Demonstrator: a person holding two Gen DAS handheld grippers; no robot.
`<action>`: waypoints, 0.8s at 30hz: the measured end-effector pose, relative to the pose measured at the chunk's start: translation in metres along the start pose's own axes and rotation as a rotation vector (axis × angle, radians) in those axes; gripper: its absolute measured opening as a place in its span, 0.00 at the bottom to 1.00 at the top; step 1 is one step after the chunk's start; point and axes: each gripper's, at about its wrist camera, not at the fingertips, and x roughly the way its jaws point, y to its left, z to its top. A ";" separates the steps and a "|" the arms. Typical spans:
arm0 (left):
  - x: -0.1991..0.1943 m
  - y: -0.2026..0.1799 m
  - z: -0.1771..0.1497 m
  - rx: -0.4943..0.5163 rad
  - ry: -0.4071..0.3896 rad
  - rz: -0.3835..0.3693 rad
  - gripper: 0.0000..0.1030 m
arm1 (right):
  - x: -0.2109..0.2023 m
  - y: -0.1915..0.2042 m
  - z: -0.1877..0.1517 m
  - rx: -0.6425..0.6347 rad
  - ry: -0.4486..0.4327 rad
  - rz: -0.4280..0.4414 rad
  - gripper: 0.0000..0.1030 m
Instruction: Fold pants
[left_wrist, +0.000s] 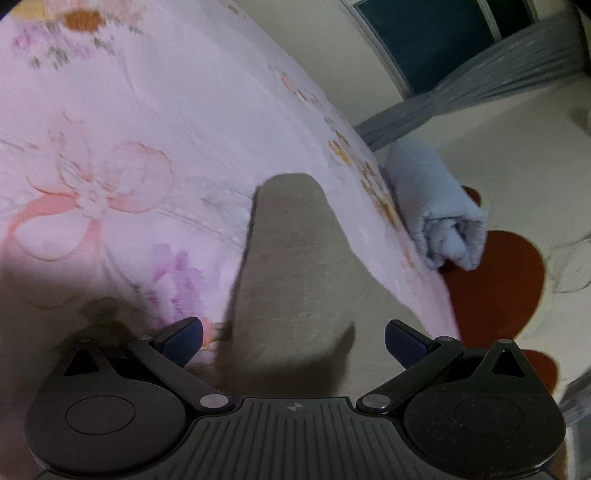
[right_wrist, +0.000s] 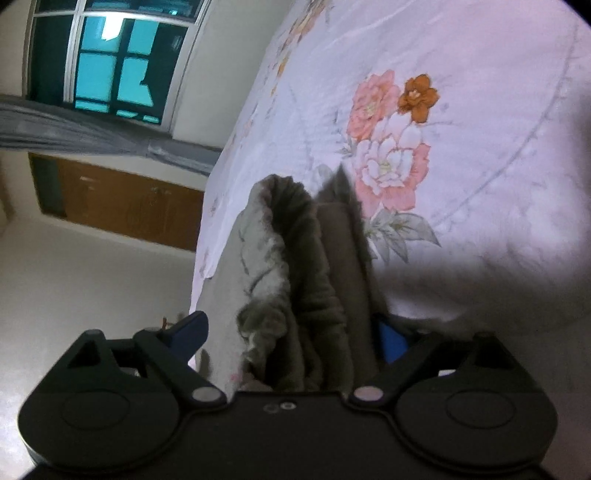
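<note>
Pants (left_wrist: 291, 280) lie on the bed, on the pink floral bedsheet (left_wrist: 155, 122). Grey-brown fabric. In the left wrist view one smooth flap reaches away from the left tool (left_wrist: 293, 341) across the sheet, toward the bed edge.

Left tool: blue pads (left_wrist: 184, 338) spread wide, one on each side of the flap, neither touching it as far as I can see. Nothing clamped.

Right tool (right_wrist: 291, 338): fingers apart, with bunched pants (right_wrist: 306, 280) filling the gap between them. Gathered waistband edge stands up in folds right in front of the camera. Near-side pad (right_wrist: 190, 332) is clear of the cloth; the far pad is partly covered by fabric, contact there cannot be told. Not pinched shut on anything.

Relative to the pants: rolled light-blue towel (left_wrist: 439, 210) sits beyond them, just past the bed edge, against the sheet. Red mat (left_wrist: 495, 284) is under and beside the towel, on the floor. Window (right_wrist: 107, 62) and grey curtain (right_wrist: 110, 140) are on the far wall, wooden cabinet (right_wrist: 122, 203) below them.
</note>
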 end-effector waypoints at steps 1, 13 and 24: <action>0.003 -0.001 0.000 0.002 0.013 -0.014 1.00 | 0.001 0.000 0.001 -0.009 0.011 0.006 0.86; 0.026 -0.011 0.001 0.025 0.083 -0.060 0.93 | 0.016 0.010 0.011 -0.062 0.081 -0.039 0.59; 0.030 -0.019 -0.005 0.074 0.057 0.007 0.29 | 0.007 0.031 0.003 -0.181 0.104 -0.047 0.41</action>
